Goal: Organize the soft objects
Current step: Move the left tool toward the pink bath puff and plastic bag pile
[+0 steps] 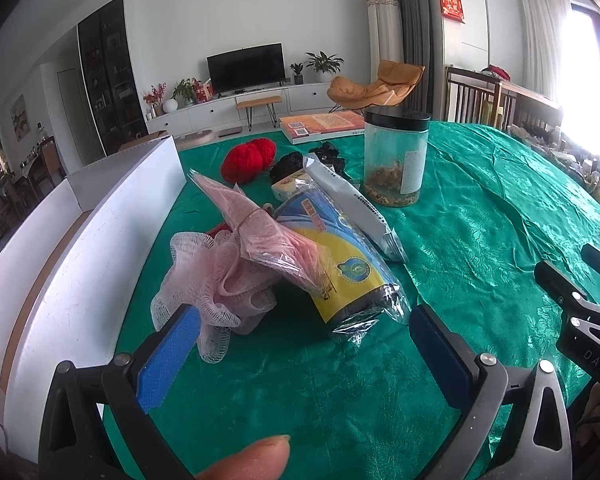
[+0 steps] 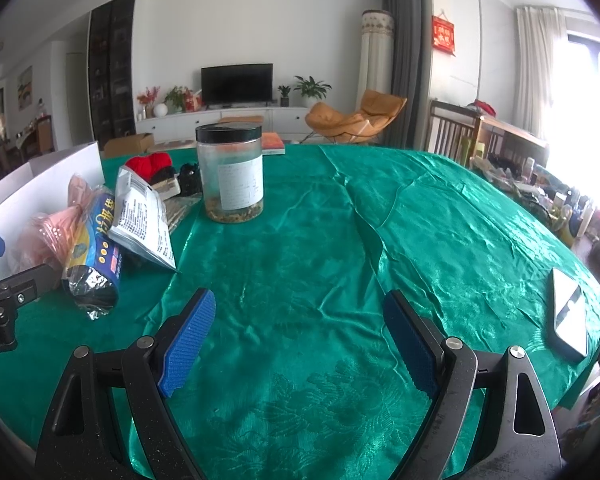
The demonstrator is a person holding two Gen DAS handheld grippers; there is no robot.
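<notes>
A pink mesh bath puff (image 1: 210,280) lies on the green tablecloth (image 1: 460,220) beside a white box (image 1: 92,216). A bagged pink cloth (image 1: 256,232) rests on it and on a blue-yellow roll in plastic (image 1: 340,256). Behind are a red yarn ball (image 1: 249,159), black soft items (image 1: 288,162) and a silver pouch (image 1: 352,204). My left gripper (image 1: 304,320) is open just in front of the puff and roll. My right gripper (image 2: 300,312) is open over bare cloth, right of the pile (image 2: 96,248).
A clear jar with a black lid (image 1: 396,160) stands behind the pile; it also shows in the right wrist view (image 2: 231,172). A book (image 1: 320,126) lies at the far edge. A phone (image 2: 570,312) lies at the right edge.
</notes>
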